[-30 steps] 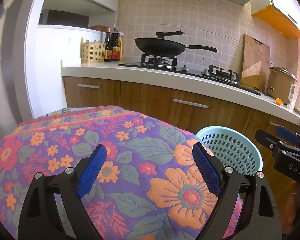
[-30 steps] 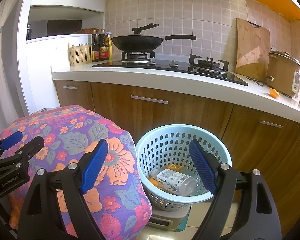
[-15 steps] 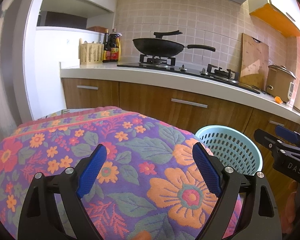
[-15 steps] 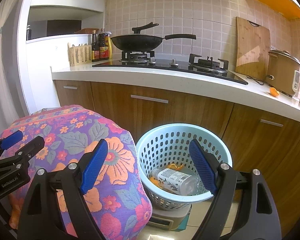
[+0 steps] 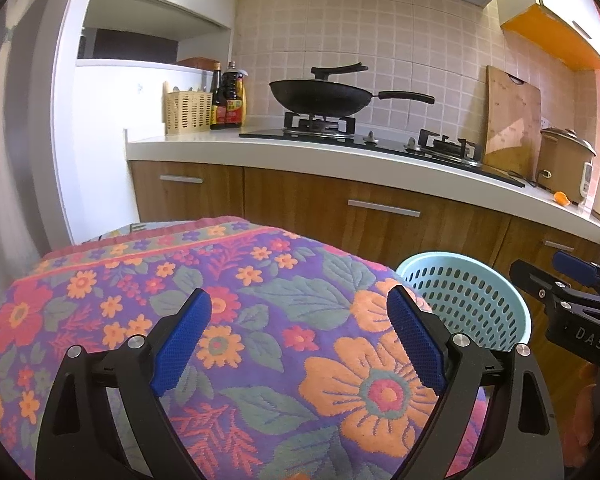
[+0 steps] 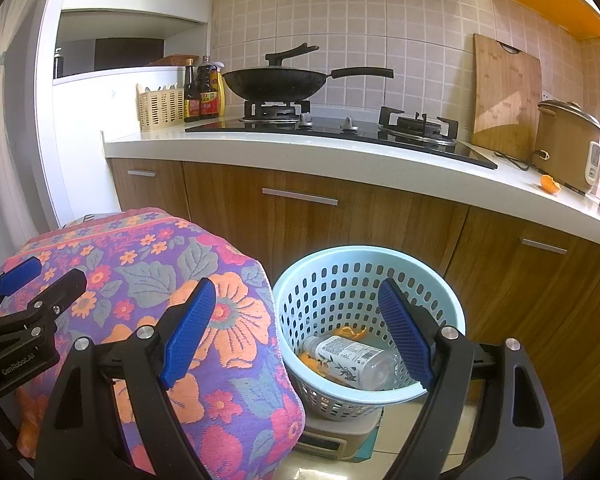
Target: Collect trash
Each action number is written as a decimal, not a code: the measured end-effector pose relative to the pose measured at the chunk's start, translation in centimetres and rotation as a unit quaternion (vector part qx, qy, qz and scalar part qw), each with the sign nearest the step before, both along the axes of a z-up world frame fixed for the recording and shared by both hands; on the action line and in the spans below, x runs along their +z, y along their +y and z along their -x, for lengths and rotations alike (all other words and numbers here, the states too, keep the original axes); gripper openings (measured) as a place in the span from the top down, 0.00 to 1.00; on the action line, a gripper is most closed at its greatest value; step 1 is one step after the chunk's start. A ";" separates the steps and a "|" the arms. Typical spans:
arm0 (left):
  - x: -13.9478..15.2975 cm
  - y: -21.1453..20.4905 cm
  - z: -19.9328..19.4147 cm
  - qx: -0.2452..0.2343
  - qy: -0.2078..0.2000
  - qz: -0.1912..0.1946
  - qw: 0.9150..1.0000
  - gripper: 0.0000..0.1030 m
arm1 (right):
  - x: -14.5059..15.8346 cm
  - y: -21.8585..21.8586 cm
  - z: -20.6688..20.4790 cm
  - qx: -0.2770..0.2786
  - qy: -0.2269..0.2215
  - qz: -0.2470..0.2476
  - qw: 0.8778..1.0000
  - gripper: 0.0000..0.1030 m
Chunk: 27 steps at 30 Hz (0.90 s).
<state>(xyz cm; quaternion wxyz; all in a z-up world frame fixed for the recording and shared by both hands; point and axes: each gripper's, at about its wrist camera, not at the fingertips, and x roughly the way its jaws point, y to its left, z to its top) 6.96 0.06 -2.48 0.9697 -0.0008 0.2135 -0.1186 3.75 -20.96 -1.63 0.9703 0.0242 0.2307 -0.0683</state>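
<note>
A light blue perforated basket [image 6: 364, 258] stands on the floor by the cabinets; it also shows in the left wrist view [image 5: 464, 280]. Inside lie a clear plastic bottle [image 6: 356, 360] with a printed label and orange peel [image 6: 350, 333]. Another piece of orange peel [image 6: 550, 184] lies on the counter by the rice cooker, also in the left wrist view [image 5: 562, 199]. My right gripper [image 6: 296, 332] is open and empty, above the basket's near rim. My left gripper [image 5: 298, 338] is open and empty over the floral cloth [image 5: 220, 300].
The floral cloth [image 6: 148, 280] covers a raised surface left of the basket. A white counter [image 6: 340, 156] carries a stove with a black wok [image 6: 276, 82], sauce bottles [image 6: 204, 94], a cutting board [image 6: 504, 96] and a rice cooker [image 6: 568, 140]. Wooden cabinets [image 6: 340, 224] stand below.
Both views have shifted only slightly; the grippers stay open and empty, and the basket's contents have not moved.
</note>
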 end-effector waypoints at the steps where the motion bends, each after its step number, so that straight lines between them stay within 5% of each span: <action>1: 0.0 0.0 0.0 0.001 0.000 -0.001 1.000 0.16 | 0.0 0.0 0.0 0.000 0.000 0.000 1.000 0.23; 27: 0.4 -0.5 0.7 0.017 -0.018 -0.026 0.999 0.13 | 0.8 -0.3 0.6 -0.009 -0.014 0.002 1.000 0.20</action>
